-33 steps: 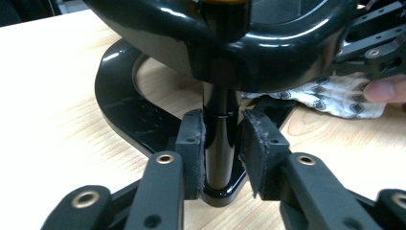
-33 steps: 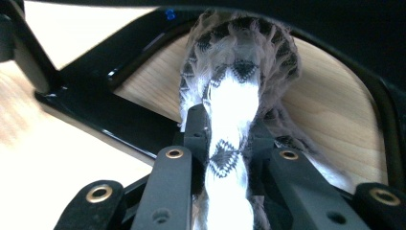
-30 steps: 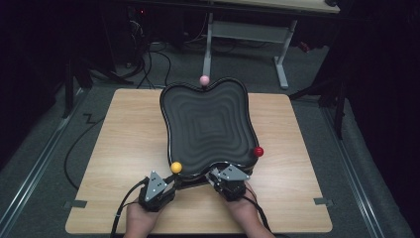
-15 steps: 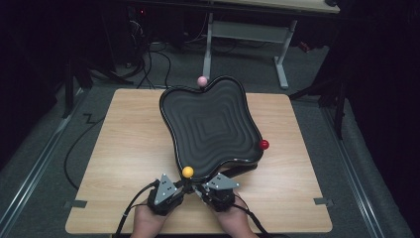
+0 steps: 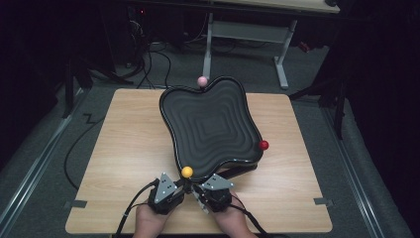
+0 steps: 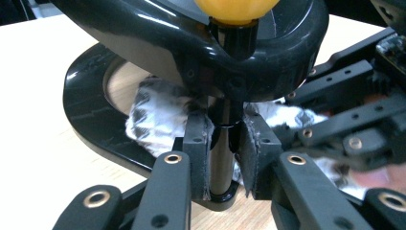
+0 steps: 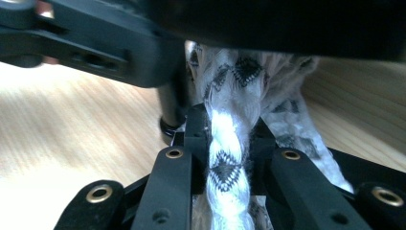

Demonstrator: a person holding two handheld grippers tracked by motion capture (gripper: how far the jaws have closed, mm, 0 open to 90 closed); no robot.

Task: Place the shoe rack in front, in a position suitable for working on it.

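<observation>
Both grippers have slid together under the tray's point(image 5: 210, 126) yellow knob point(image 5: 187, 171). Left gripper point(image 6: 223, 158) clamps the knob's post point(image 6: 221, 163); right gripper point(image 7: 230, 143) pinches a patterned cloth point(image 7: 232, 120). Wooden table point(image 5: 124, 148), dark room.

- A black wavy tray point(image 5: 210, 126) stands tilted on the wooden bench point(image 5: 124, 148), raised on a dark base
- Pink ball point(image 5: 202, 81) at the tray's far rim, red ball point(image 5: 264, 145) at its right rim, yellow ball point(image 5: 187, 172) at its near corner
- Left gripper point(image 5: 182, 187) and right gripper point(image 5: 196, 189) meet just below the yellow ball, hands behind them
</observation>
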